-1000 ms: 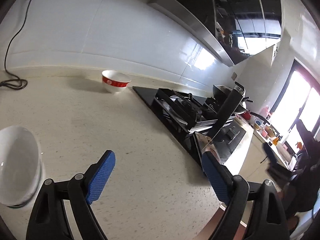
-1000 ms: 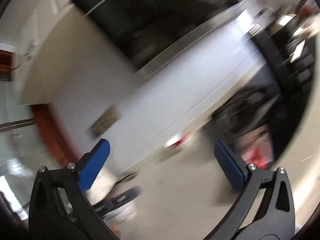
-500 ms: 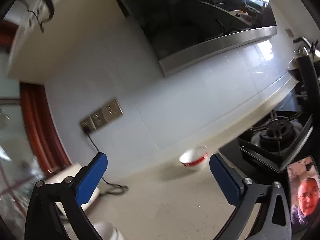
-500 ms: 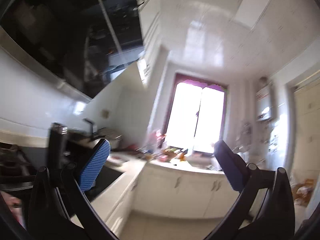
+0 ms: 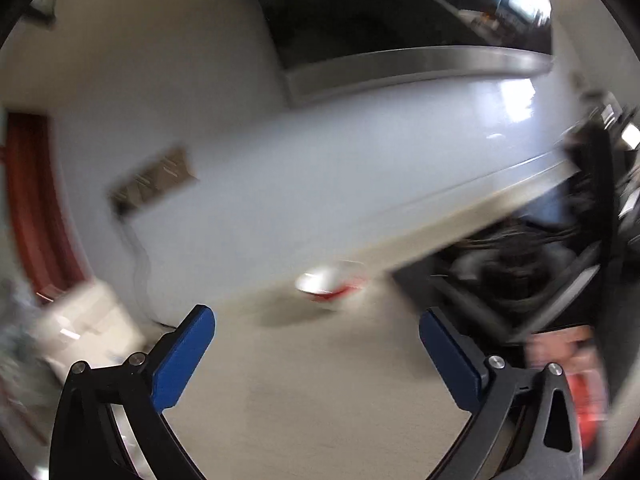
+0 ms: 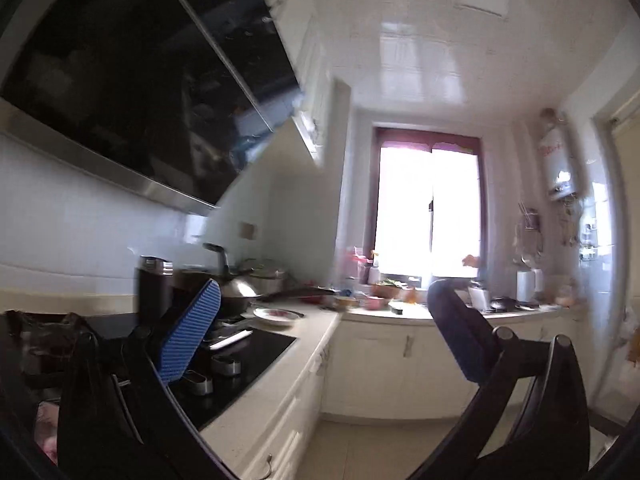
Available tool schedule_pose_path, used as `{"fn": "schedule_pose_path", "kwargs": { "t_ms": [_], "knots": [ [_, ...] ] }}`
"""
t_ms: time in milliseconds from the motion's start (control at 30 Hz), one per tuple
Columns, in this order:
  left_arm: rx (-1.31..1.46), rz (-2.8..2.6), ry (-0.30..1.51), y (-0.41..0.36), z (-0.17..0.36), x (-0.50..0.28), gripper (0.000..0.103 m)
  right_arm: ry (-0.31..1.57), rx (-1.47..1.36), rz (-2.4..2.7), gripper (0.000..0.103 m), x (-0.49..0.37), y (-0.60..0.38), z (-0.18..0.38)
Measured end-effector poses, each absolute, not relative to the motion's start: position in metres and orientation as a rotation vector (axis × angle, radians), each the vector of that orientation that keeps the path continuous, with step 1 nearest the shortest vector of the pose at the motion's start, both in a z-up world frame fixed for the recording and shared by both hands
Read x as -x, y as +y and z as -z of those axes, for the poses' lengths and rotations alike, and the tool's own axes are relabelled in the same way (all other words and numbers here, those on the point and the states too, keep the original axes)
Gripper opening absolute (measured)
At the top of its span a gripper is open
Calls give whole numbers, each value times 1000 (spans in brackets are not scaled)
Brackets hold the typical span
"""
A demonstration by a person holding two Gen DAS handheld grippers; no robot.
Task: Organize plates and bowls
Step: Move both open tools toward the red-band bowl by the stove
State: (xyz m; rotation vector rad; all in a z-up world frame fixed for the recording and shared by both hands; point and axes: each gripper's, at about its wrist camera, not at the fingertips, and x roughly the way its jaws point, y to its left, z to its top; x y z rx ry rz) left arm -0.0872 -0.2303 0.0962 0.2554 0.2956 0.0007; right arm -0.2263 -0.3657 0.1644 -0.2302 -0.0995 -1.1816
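A red-and-white bowl [image 5: 331, 283] sits on the beige counter [image 5: 320, 380] near the back wall, blurred by motion. My left gripper [image 5: 316, 336] is open and empty, held above the counter well short of the bowl. My right gripper [image 6: 324, 304] is open and empty, raised and pointing down the kitchen towards the window. A white plate [image 6: 277, 315] lies on the far counter past the stove in the right wrist view. The white bowl seen earlier is out of view.
A black gas stove [image 5: 520, 276] lies right of the bowl, with a phone [image 5: 568, 360] propped beside it. A wall socket [image 5: 154, 182] with a cable is at left. Pans [image 6: 240, 288] stand on the stove. The far counter [image 6: 400, 304] is cluttered under the window.
The left gripper view has swung and dropped a little, the bowl now nearer the centre and blurred. The right gripper stays pointed at the window end, having turned away from the bowl a second ago.
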Motion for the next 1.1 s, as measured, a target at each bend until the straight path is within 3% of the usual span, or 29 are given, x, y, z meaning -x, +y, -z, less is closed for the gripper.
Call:
{"fn": "schedule_pose_path", "kwargs": {
  "t_ms": [133,200,267,367,467,533,600,700,833,1100],
  "knots": [
    [-225,163,325,-225,-103,89,103,-85,21,1023,103,234,-380,-175],
    [-277,94,219,-217,-105,100,103,-47,0,875,103,232,-381,-179],
    [-278,93,200,-211,-107,103,103,-9,-206,632,103,234,-400,-179],
    [-39,368,552,-180,-104,63,103,2,-357,598,103,231,-409,-174],
    [120,506,667,-155,-107,42,103,55,-538,384,103,211,-425,-173],
    [116,416,644,-146,-114,42,103,87,-479,360,103,197,-423,-178],
    [99,391,657,-141,-117,35,103,117,-597,194,103,190,-424,-166],
    [190,454,891,-139,-105,18,103,176,-504,404,103,173,-429,-173],
    [361,487,1106,-126,-99,-8,103,196,-664,233,103,152,-418,-179],
    [442,219,1095,-65,-114,-71,103,407,-605,116,103,44,-347,-171]
  ]
}}
